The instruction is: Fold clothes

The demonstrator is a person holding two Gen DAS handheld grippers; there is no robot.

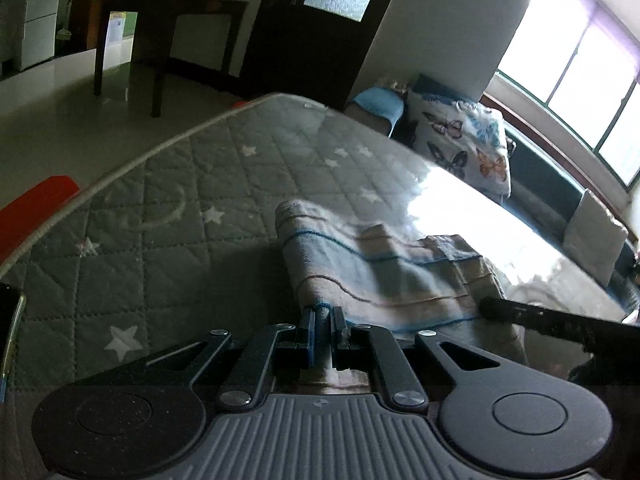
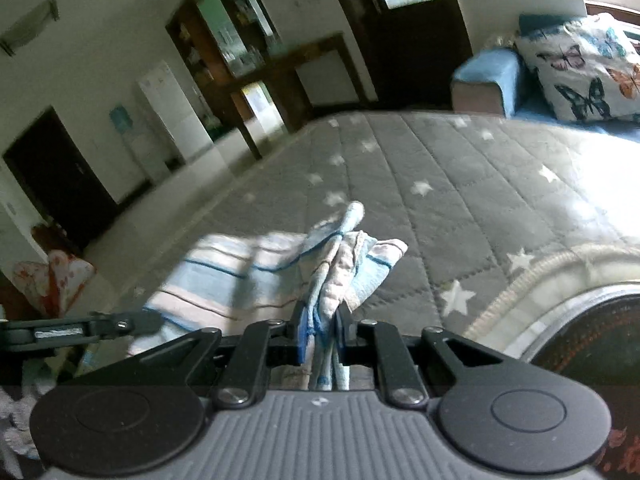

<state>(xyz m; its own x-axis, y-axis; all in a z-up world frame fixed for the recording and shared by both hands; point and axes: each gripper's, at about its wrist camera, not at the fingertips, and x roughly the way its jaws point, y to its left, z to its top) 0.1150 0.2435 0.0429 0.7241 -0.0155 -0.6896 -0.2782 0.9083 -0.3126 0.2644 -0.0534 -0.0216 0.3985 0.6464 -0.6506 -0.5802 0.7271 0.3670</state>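
the left gripper is clamped on the near edge of a pale blue and beige striped cloth garment, and the right gripper pinches a bunched corner of it; the garment lies near the near edge of the grey star-patterned quilted mattress.

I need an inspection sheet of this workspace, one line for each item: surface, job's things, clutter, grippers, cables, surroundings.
Surface: grey quilted mattress with white stars, sunlit on the window side.
Job's things: one striped garment, pale blue and beige, partly lying on the mattress, near edge lifted.
Clutter: butterfly pillow and a blue cushion beyond the far end; a red object beside the mattress.
Grippers: left gripper shut on the garment's edge; right gripper shut on bunched layers of it.
Cables: nothing seen.
Surroundings: dark wooden table, dark door, bright window, white fridge.
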